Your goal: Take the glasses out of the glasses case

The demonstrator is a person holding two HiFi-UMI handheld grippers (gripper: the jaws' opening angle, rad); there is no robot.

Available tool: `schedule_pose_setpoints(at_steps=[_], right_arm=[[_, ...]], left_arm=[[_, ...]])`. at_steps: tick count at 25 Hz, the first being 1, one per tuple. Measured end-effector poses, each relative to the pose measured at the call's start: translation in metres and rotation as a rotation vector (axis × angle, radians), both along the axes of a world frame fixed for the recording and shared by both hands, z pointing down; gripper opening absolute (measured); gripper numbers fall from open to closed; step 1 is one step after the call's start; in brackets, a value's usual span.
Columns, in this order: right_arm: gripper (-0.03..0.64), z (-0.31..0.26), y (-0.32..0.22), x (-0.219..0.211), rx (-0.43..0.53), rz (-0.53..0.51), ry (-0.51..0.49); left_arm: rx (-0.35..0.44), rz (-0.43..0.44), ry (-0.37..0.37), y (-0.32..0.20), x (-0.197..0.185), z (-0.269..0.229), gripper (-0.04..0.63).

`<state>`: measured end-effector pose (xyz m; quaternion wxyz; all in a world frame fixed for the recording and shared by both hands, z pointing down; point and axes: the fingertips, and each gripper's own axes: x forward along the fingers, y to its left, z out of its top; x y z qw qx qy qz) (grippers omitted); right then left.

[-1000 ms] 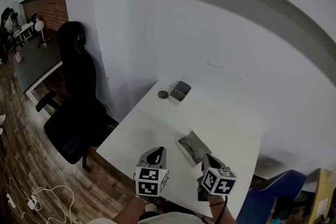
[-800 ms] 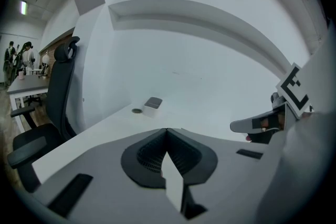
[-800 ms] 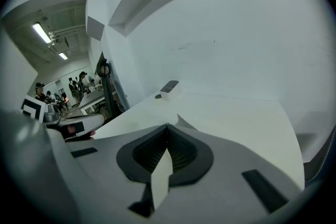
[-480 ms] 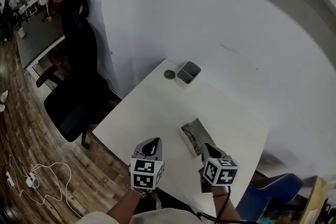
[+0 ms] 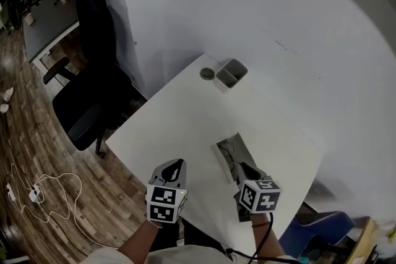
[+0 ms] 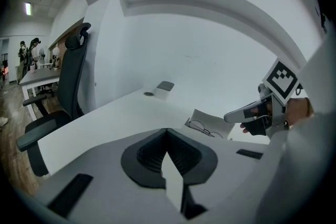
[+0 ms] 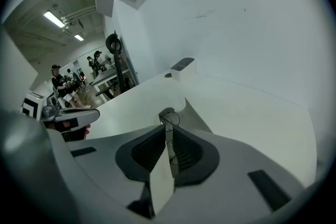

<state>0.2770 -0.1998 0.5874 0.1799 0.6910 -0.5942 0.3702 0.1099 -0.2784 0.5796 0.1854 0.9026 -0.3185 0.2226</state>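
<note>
An open pale glasses case (image 5: 224,156) lies on the white table (image 5: 179,120), with thin wire-rimmed glasses (image 5: 231,153) inside it. In the left gripper view the case (image 6: 211,119) and the glasses (image 6: 206,128) sit to the right of my jaws. My right gripper (image 5: 243,168) is shut, its tips at the case's near end. In the right gripper view the glasses (image 7: 169,117) show just past the closed tips (image 7: 167,126). My left gripper (image 5: 176,164) is shut and holds nothing, hovering left of the case near the table's front edge.
A small grey box (image 5: 231,73) and a round dark disc (image 5: 207,73) stand at the table's far edge by the white wall. A black office chair (image 5: 93,71) stands left of the table. A white cable (image 5: 37,191) lies on the wooden floor.
The head view has swung, so the table sits higher in the frame. Both grippers keep about the same places beside the case, still shut.
</note>
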Motion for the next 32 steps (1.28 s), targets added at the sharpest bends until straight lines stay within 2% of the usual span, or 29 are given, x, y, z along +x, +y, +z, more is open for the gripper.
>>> schedule_pose_setpoints(at_steps=[10, 15, 24, 32], right_arm=[[0.041, 0.020, -0.011, 0.002, -0.066, -0.115, 0.006], [0.106, 0.026, -0.018, 0.000, -0.099, -0.171, 0.018], [0.107, 0.041, -0.024, 0.005, -0.168, -0.275, 0.046], [0.114, 0.054, -0.027, 0.001, -0.225, -0.339, 0.027]], left_arm=[[-0.035, -0.045, -0.028, -0.003, -0.013, 0.021, 0.005], [-0.052, -0.065, -0.036, -0.001, -0.020, 0.028, 0.006], [-0.059, -0.075, -0.051, -0.003, -0.022, 0.037, 0.005], [-0.066, -0.076, -0.059, -0.002, -0.022, 0.045, 0.006]])
